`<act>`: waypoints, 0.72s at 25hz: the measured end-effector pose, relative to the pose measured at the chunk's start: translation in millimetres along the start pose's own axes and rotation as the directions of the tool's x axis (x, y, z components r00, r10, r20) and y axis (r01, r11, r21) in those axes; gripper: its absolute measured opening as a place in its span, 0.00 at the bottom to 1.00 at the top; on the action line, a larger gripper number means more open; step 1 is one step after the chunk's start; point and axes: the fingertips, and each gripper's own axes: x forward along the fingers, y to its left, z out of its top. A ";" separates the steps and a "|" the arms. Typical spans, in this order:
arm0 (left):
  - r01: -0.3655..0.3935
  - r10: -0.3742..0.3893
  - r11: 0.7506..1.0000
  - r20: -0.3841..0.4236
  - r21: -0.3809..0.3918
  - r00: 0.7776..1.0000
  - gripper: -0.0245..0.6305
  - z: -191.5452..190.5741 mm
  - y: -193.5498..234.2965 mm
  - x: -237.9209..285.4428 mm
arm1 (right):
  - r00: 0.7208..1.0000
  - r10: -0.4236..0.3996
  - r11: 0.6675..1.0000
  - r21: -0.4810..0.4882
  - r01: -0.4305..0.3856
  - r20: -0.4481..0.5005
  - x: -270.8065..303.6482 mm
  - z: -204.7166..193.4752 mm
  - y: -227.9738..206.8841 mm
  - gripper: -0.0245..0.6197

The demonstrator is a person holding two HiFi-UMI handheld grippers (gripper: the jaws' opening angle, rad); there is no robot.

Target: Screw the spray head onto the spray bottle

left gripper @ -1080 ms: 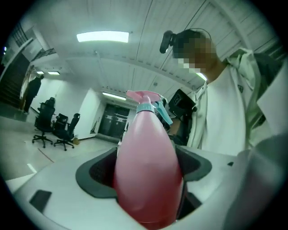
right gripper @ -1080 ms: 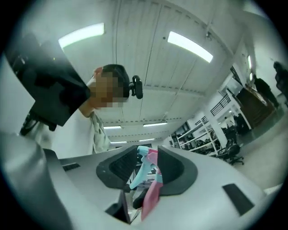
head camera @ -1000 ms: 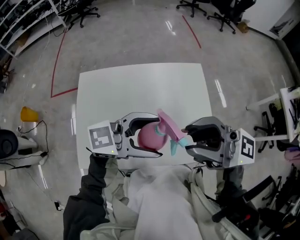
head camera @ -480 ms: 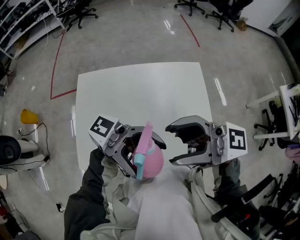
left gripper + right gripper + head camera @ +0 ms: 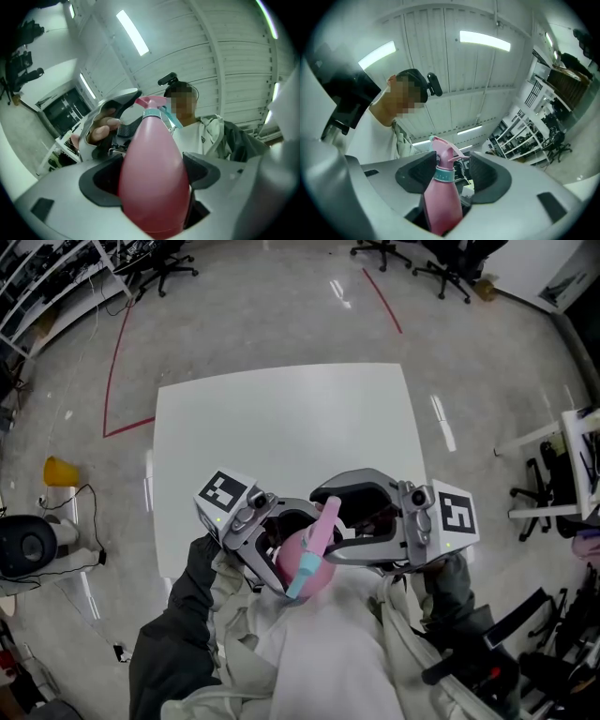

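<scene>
Since the earlier frames the L claw (image 5: 292,549) has rolled and swung the spray bottle (image 5: 309,573) round. Its head end used to point out to the R; it now tips up toward the person. The bottle sits over the near edge of the bench (image 5: 281,427), off the surface and close to the person's body.

L claw: clamped on the bottle's fat pink belly, pads (image 5: 101,183) pressing both sides in the left gripper view. The spray head (image 5: 152,102) shows at the far end, past the teal collar (image 5: 152,111).

Mid: the spray head is already on the neck. Can't tell whether it's threaded tight.

R claw (image 5: 323,521): it stood apart from the bottle w/ a clear gap and has now slid in leftward. Its jaws have just been opening and stand wide, w/ collar and neck between them but clear of both pads in the right gripper view. So it holds nothing.

Key relation: the bottle's long axis runs roughly along the way both claws point, base low, head high. The collar lies right btwn the R jaws, so the R claw is nearer the part to turn. Probably next: close R on the collar or head and twist while L holds the body.
</scene>
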 end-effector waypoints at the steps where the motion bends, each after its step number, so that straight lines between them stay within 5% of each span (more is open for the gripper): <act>1: -0.028 0.028 1.000 0.010 0.003 1.000 0.68 0.5 3.4 -2.7 | 1.000 -0.028 1.000 -0.014 0.028 -0.013 -3.0 0.8 -1.2 0.37; 4: -0.123 0.120 0.992 0.106 0.025 0.987 0.67 14.5 14.2 -18.6 | 0.991 -0.135 0.988 -0.073 0.133 -0.014 -12.6 10.1 -10.1 0.37; 8: -0.262 0.215 0.959 0.317 0.112 0.924 0.65 42.1 10.8 -68.1 | 0.980 -0.200 0.966 -0.163 0.199 0.007 -18.9 4.5 -16.9 0.34; 12: -0.354 0.281 0.921 0.350 0.164 0.894 0.65 47.3 8.0 -89.1 | 0.983 -0.182 0.963 -0.201 0.178 -0.002 -14.8 -6.9 -10.2 0.28; 14: -0.355 0.297 0.925 0.329 0.132 0.896 0.63 41.0 12.5 -91.8 | 0.984 -0.177 0.959 -0.231 0.164 -0.036 -9.0 -15.8 -8.3 0.27; 16: -0.284 0.245 0.956 0.326 0.076 0.913 0.56 33.4 11.2 -87.6 | 0.988 -0.145 0.967 -0.218 0.132 -0.044 -1.6 -21.3 -4.8 0.27; 18: -0.222 0.191 0.974 0.388 0.035 0.902 0.55 30.3 11.2 -83.7 | 0.991 -0.130 0.976 -0.178 0.125 -0.017 2.2 -19.8 -5.9 0.27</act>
